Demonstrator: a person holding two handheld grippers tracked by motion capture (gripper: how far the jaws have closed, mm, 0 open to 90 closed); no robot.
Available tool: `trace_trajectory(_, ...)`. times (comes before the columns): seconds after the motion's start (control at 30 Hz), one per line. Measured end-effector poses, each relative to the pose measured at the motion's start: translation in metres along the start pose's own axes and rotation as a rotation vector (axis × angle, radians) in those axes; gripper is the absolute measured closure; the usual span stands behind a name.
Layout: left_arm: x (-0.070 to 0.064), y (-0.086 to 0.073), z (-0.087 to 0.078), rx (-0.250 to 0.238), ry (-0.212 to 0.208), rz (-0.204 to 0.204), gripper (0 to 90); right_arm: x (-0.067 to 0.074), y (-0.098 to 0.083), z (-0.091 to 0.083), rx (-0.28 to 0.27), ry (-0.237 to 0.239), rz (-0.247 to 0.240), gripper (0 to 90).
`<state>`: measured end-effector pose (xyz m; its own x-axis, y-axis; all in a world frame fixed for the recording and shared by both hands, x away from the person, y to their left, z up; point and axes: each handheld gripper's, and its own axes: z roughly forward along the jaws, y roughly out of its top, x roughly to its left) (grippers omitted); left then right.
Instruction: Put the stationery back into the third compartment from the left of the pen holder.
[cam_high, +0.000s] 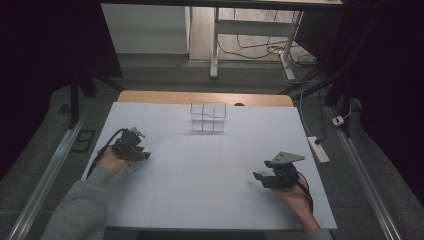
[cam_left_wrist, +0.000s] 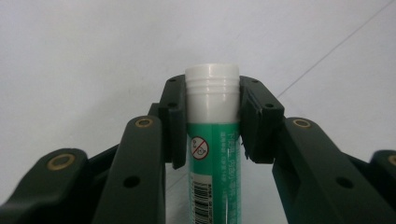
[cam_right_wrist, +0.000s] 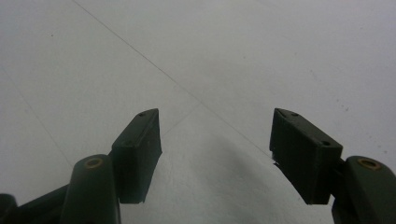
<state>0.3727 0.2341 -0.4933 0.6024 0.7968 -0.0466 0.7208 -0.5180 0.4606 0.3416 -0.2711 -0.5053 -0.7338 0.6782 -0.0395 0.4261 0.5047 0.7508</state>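
A glue stick is clamped between the left gripper fingers, its long axis along them, cap outward, at frame left. The right gripper fingers are spread wide, empty, over the table.

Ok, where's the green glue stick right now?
The glue stick is clamped in the left gripper, at the table's left side, nearer than the clear box.
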Motion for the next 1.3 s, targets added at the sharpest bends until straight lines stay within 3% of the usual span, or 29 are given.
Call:
trace_trajectory(0.23,-0.007,-0.002,-0.023,-0.131,-0.031,0.002,64.4,0.001,0.001,0.0,-0.008,0.002,0.002,33.3)
trace_trajectory(0.5,-0.017,-0.003,-0.036,-0.266,-0.067,-0.009,64.3,0.0,0.001,-0.001,-0.023,0.015,0.02,33.2)
trace_trajectory(0.63,-0.022,-0.003,-0.037,-0.298,-0.075,-0.006,64.3,0.001,0.001,-0.001,-0.032,0.015,0.019,32.7)
trace_trajectory(0.8,-0.026,0.0,-0.037,-0.344,-0.126,-0.013,64.3,0.002,0.002,-0.001,-0.039,0.023,0.021,32.7)
trace_trajectory(1.3,-0.057,0.021,-0.025,-0.475,-0.21,0.011,64.2,0.017,0.012,0.006,-0.064,0.077,-0.002,32.0)
